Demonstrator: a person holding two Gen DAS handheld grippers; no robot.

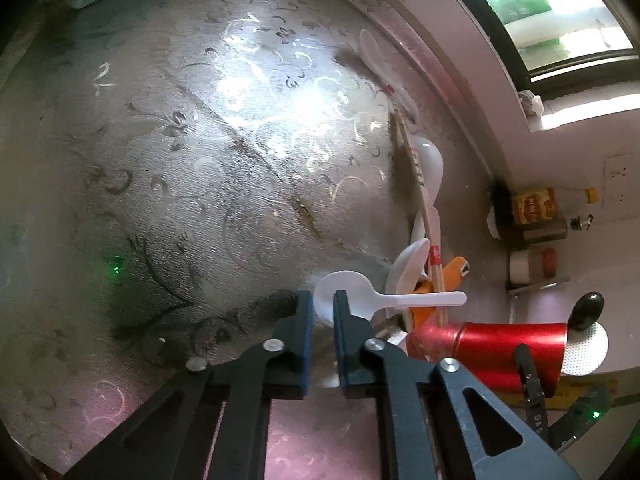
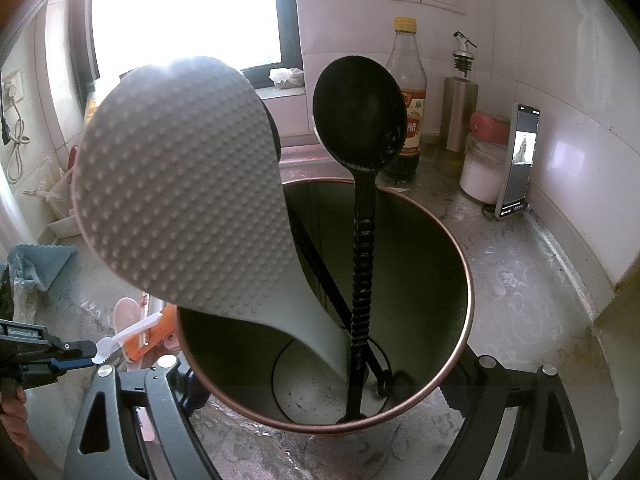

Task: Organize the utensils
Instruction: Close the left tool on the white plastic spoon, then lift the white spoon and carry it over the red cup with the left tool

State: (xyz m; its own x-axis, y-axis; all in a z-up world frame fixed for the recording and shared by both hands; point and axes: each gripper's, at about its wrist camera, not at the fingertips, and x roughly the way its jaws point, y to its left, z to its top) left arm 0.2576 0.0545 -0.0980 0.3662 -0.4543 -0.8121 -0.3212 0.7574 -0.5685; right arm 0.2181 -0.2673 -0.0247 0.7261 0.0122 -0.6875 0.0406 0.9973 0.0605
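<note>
My left gripper (image 1: 323, 306) is shut on the bowl of a white plastic spoon (image 1: 416, 300), held above the counter; it shows too in the right wrist view (image 2: 132, 330). Beside it lie more white spoons (image 1: 430, 164), chopsticks (image 1: 420, 184) and an orange tool (image 1: 452, 270). My right gripper (image 2: 320, 400) is shut on the red utensil cup (image 2: 456, 280), its fingers (image 2: 176, 376) on either side of the wall. The cup (image 1: 508, 344) holds a grey dimpled rice paddle (image 2: 180, 200) and a black ladle (image 2: 356, 120).
A vinegar bottle (image 2: 408, 92), a steel oil dispenser (image 2: 458, 112), a white jar with red lid (image 2: 484, 160) and a propped phone (image 2: 518, 160) stand by the tiled wall. A blue cloth (image 2: 36, 260) lies at left. The window (image 1: 552, 12) is behind.
</note>
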